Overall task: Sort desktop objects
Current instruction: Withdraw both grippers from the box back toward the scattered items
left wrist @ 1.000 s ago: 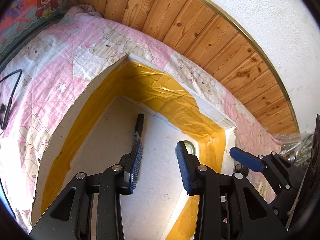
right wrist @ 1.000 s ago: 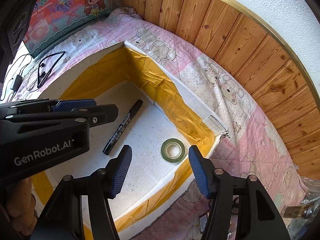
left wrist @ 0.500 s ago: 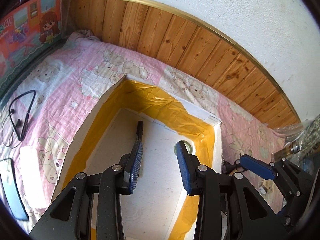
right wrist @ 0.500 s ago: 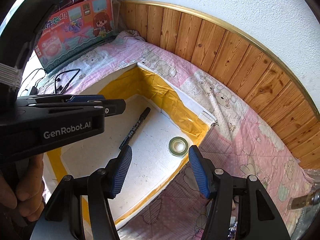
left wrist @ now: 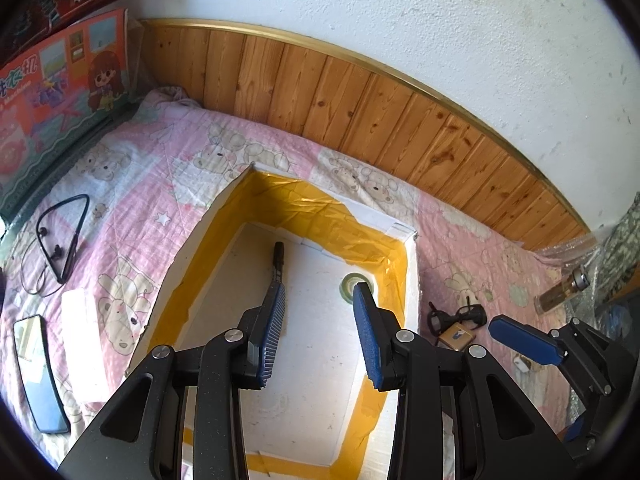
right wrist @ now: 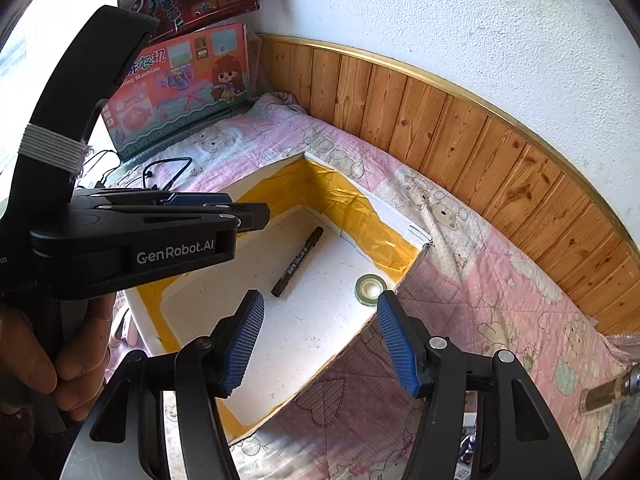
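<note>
Left wrist view: the left gripper (left wrist: 318, 320) is being held above the white foam box (left wrist: 412, 272), jaws spread apart and nothing between them. A black marker (left wrist: 278, 260) and a roll of green tape (left wrist: 352, 285) are being shown lying on the box floor, apart from each other, the tape near the yellow-taped corner. In the right wrist view the right gripper (right wrist: 320, 340) is likewise being held released and empty over the near edge of the box, with the marker (right wrist: 298, 262) and tape (right wrist: 371, 289) ahead of it. Outside the box, on the pink bear-print blanket (left wrist: 132, 168), several things are being left unsorted: a neckband earphone (left wrist: 60, 240), a phone (left wrist: 40, 368), black glasses (left wrist: 456, 316) and a small brown box (left wrist: 456, 335) just beside the foam wall.

The step in hand is judged to be a pause between placements, two items being already inside. The next move is judged to call for one gripper being carried out over the blanket, lowered with jaws wide around a remaining item, perhaps the glasses, and clenched gently.
</note>
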Demonstrator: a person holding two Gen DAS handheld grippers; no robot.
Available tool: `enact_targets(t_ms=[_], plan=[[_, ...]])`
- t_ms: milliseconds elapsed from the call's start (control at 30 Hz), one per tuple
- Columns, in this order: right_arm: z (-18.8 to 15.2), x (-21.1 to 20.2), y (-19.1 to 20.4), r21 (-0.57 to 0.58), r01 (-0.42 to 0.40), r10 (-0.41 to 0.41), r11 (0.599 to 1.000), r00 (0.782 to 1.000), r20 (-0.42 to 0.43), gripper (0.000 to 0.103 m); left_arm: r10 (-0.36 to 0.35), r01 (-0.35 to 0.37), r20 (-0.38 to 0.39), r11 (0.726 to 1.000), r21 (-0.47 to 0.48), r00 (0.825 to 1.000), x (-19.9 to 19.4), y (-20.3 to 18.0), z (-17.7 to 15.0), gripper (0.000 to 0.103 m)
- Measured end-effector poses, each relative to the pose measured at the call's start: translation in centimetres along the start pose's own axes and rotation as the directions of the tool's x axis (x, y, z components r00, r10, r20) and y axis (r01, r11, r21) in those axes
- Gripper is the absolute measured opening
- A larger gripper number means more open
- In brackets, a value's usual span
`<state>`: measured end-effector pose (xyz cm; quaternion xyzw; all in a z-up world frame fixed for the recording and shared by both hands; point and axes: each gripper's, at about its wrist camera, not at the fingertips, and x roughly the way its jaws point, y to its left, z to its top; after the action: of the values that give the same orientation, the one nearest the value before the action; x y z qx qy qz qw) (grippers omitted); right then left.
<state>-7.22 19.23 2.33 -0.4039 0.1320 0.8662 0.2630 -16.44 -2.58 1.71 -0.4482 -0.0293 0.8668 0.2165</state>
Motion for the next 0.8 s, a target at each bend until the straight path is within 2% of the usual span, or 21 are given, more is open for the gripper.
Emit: enact_targets(t_ms=[367, 800], plan=[[-2.1, -3.7, 1.6, 0.013, -0.021, 0.019, 1.000, 0.996, 0.081, 0.060, -0.016, 0.013, 0.066, 0.999, 0.045, 0.998, -3.7, -1.1, -1.4, 0.038], [-6.9, -7.5, 2.0, 0.083, -0.087, 0.068, 0.993, 0.975, 0.213, 0.060, -0.024, 0.016, 0.093, 0.996, 0.089, 0.995, -5.7, -3.4, -4.4, 0.038]])
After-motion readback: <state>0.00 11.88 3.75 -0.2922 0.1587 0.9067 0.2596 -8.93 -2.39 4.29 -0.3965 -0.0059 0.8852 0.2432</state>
